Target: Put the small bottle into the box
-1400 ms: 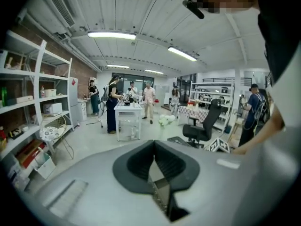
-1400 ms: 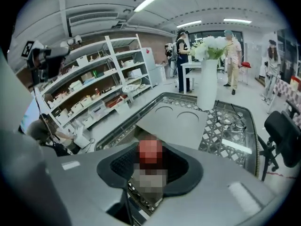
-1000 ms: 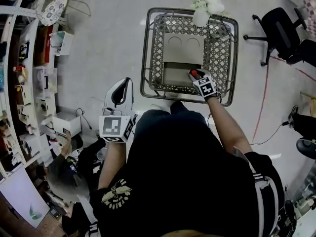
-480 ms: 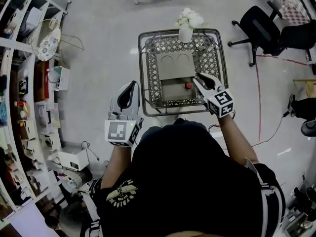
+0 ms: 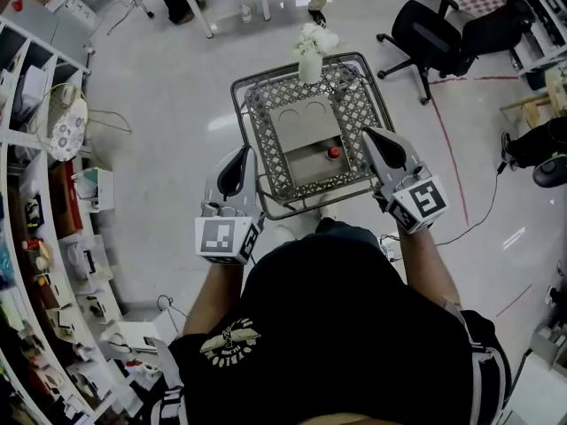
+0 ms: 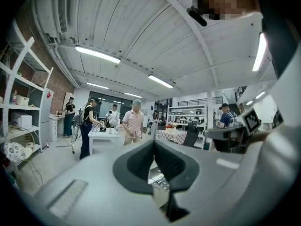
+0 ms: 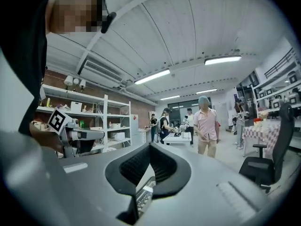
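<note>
The small bottle, seen by its red cap, stands in the near compartment of the grey-brown box. The box lies on the lattice-topped metal table. My right gripper is raised at the table's near right corner, clear of the bottle, with its jaws shut and nothing between them. My left gripper is held up at the near left edge, also shut and empty. In both gripper views the jaws point out across the room, left gripper and right gripper, and the pads meet.
A vase of white flowers stands at the table's far edge. Black office chairs sit at the far right and shelving lines the left. A person in a pink shirt and others stand by a white table.
The right gripper has drawn back from the box, leaving the bottle inside, and its jaws have shut. Both grippers have lifted and the head view has pulled away from the table.
</note>
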Action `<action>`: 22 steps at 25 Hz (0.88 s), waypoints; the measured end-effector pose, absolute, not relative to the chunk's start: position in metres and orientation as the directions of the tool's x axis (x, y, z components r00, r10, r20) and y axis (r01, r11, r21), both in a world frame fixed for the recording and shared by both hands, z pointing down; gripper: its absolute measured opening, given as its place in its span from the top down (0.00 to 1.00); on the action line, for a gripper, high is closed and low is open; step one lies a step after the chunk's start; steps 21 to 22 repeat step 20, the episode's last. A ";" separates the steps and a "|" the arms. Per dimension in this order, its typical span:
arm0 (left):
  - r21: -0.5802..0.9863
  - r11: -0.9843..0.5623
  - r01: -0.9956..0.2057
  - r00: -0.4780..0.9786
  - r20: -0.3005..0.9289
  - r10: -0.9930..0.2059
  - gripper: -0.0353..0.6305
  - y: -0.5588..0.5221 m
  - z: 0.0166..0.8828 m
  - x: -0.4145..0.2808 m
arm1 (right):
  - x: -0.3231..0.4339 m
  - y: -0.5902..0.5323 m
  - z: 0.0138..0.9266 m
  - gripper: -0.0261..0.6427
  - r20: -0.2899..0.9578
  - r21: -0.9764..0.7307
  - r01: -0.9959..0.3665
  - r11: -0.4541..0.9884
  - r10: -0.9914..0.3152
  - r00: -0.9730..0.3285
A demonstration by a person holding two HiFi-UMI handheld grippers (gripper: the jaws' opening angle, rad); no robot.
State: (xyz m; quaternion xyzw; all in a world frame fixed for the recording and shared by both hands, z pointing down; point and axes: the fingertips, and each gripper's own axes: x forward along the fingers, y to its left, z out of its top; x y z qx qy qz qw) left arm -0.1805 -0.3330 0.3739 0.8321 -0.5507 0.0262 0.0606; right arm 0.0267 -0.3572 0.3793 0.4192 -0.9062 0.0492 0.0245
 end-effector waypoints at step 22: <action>0.076 -0.463 -0.883 0.468 0.066 -0.881 0.95 -0.316 0.368 -0.142 | 0.046 -0.313 0.363 0.95 0.066 -0.097 -0.781 0.616 -0.779 -0.623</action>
